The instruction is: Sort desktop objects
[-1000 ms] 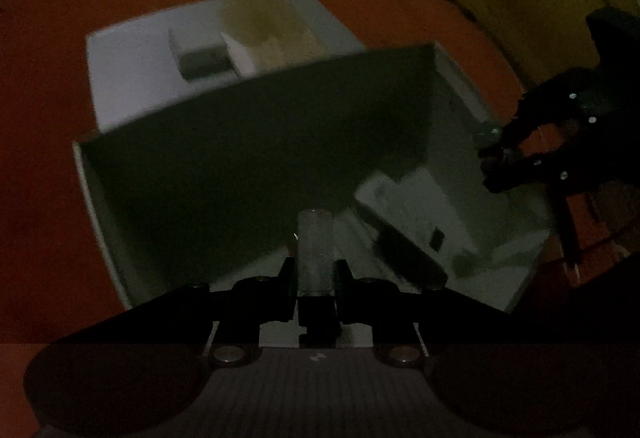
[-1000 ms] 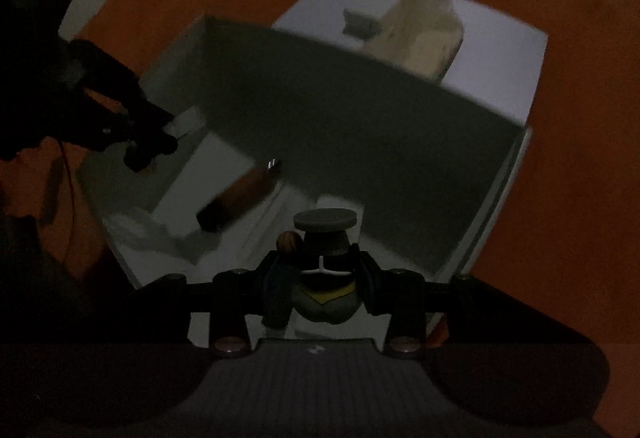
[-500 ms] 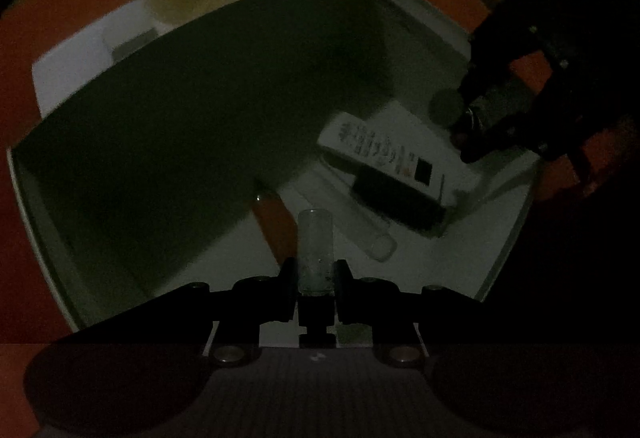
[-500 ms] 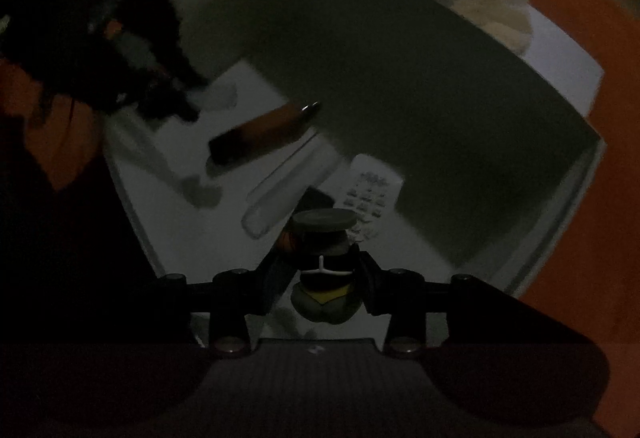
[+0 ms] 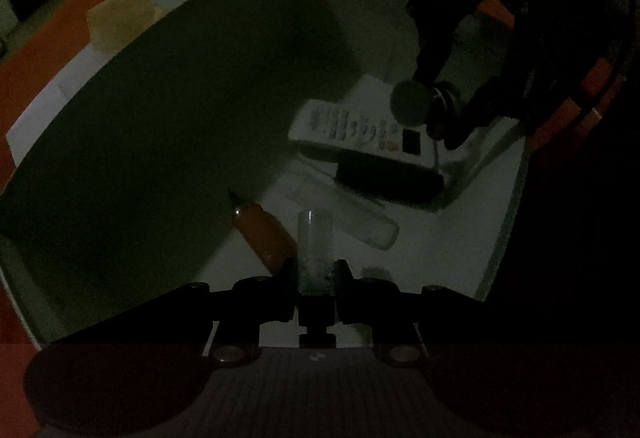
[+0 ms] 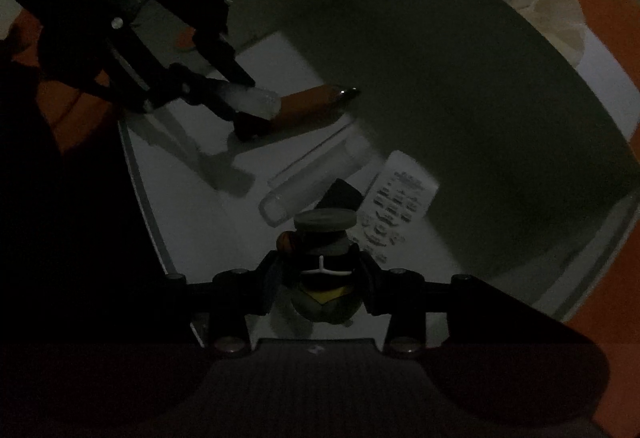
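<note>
My left gripper is shut on a small clear tube, held low inside a white box. The right wrist view shows that same left gripper with the clear tube just over an orange pen. My right gripper is shut on a small capped toy figure above the box floor. The toy's round cap shows in the left wrist view, over a white remote. In the box also lie an orange pen and a long clear case.
The box stands on an orange table, its tall dark wall behind the items. Beyond it, a white lid carries a beige crumpled thing. A dark block lies under the remote.
Both grippers have sunk into the box and rolled. The remote, pen and clear case have come closer and into fuller view. Both grips are unchanged.
</note>
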